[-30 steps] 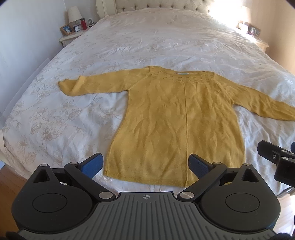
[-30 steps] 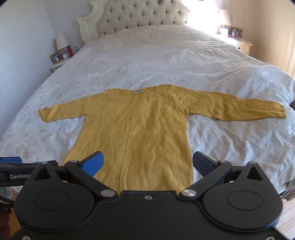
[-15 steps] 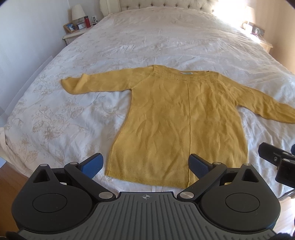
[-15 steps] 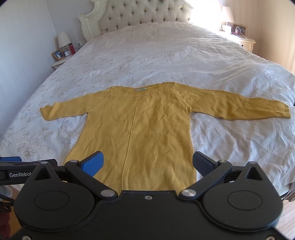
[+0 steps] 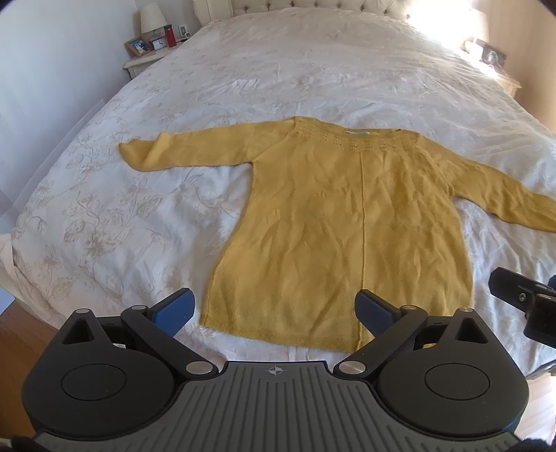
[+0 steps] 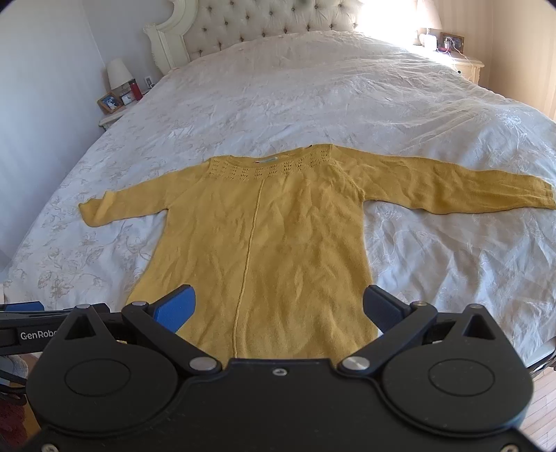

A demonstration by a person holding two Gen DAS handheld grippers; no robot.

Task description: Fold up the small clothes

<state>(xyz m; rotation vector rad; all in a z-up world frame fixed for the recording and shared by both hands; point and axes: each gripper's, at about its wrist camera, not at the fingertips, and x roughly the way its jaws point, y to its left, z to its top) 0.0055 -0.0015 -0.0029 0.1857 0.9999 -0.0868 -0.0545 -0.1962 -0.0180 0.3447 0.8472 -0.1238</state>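
Mustard-yellow knit sweater (image 5: 347,215) lies flat, front up, on the white bedspread (image 5: 104,226), neckline at 12 o'clock and hem at 6 o'clock, both sleeves spread to 9 and 3 o'clock. Your left gripper (image 5: 274,309) hovers over the hem with its fingers (image 5: 175,307) released and spread wide, grasping nothing. Your right gripper (image 6: 278,306) hangs likewise above the hem, fingers (image 6: 177,306) parted and empty. Compared with a second ago, you have carried both cameras slightly forward and up: the sweater sits lower and fuller in each view, and the hem has drawn closer to the fingers. At 11 o'clock the nightstand (image 5: 139,64) carries a lamp (image 5: 152,17) and a red bottle (image 5: 170,34).
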